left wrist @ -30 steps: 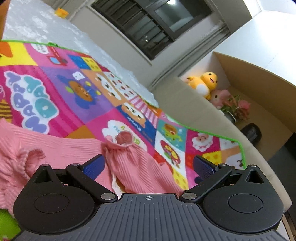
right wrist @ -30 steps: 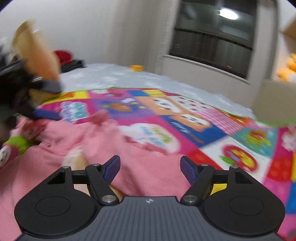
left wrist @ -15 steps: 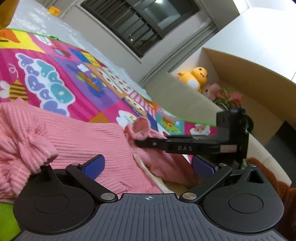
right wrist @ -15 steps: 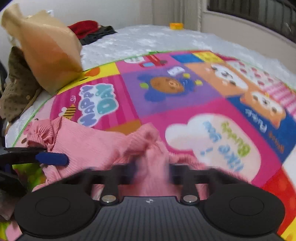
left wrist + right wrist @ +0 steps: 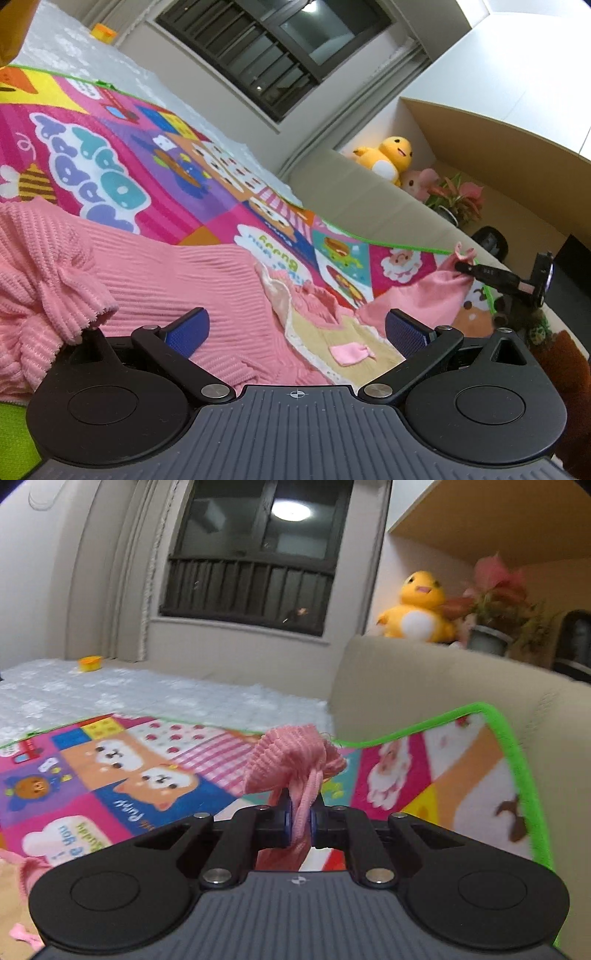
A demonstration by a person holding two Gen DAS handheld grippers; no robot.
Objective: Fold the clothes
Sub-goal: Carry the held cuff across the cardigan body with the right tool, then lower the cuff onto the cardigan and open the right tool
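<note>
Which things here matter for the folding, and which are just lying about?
Job:
pink ribbed garment
right gripper, shut on its sleeve end
left gripper, open
play mat

Lying about:
yellow duck plush
potted plant
orange cup

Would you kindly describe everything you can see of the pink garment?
The pink garment is a soft ribbed knit lying rumpled on the colourful mat. A bunched cuff rests against the open left claw, which grips nothing. A pale yellow lining with white lace trim shows at its opened part. One end is stretched toward the mat's edge, pinched in the shut right claw, cloth bunching above the fingers.
</note>
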